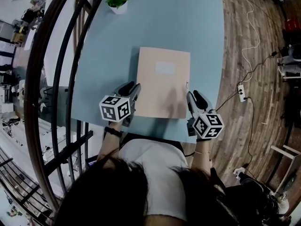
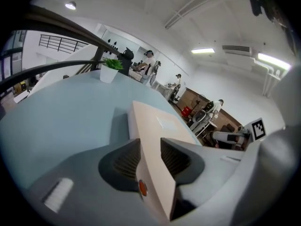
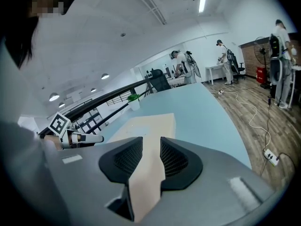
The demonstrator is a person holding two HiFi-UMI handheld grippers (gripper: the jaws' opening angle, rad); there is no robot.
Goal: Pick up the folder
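Folder point(image 1: 163, 81) between jaws of left gripper point(image 1: 132, 86), right gripper point(image 1: 194, 94)

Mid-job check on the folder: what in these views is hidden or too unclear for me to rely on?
Print on the folder's pale label: too small and blurred in the head view.
Orange spot low between the left tongs: blurred, close to the lens in the left gripper view; unclear whether it belongs to the folder or the tongs.
Folder's underside and contents: hidden in all views by the folder itself.
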